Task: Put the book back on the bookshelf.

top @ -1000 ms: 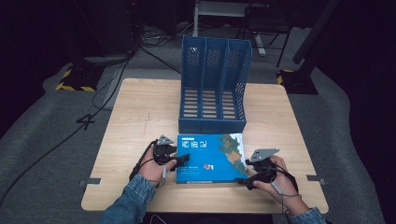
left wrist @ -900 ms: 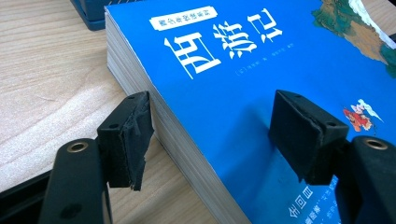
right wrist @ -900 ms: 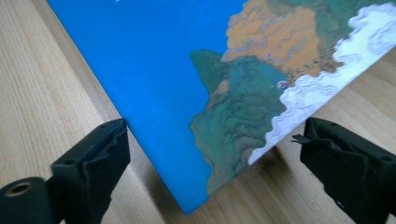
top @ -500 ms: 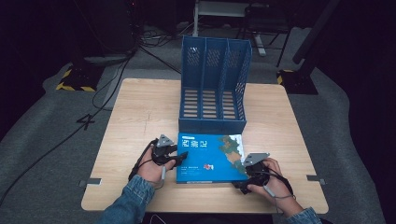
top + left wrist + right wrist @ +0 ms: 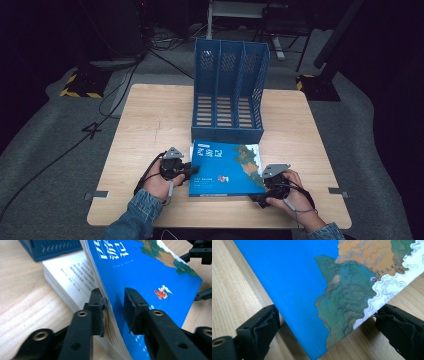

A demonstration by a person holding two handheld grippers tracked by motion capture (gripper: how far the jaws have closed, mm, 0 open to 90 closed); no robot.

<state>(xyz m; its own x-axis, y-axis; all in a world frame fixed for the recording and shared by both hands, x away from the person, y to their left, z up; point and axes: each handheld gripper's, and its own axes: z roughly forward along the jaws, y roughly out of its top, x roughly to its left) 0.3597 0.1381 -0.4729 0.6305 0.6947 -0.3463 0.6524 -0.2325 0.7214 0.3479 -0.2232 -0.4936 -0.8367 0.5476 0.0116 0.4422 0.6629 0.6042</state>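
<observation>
Your left gripper (image 5: 113,302) has just been closing, and its jaws now stand narrow around the lifted cover and top sheaf of pages of the blue paperback book with a painted landscape cover (image 5: 140,270); one pad touches the page edges, while you cannot tell whether the other presses yet. Below the raised sheaf, at upper left of the left gripper view, the remaining white printed pages (image 5: 72,275) lie flat. Your right gripper (image 5: 325,325) stands wide open, its jaws straddling the book's near corner without touching it.

In the high view the book (image 5: 225,170) lies at lower centre on the pale wooden table (image 5: 150,120), just in front of the blue plastic three-slot file rack (image 5: 230,90).

The paperback looks light but floppy, with a glossy, probably slippery cover. Held by a few pages it will likely sag and fan open, so pinch its full thickness near the spine.
</observation>
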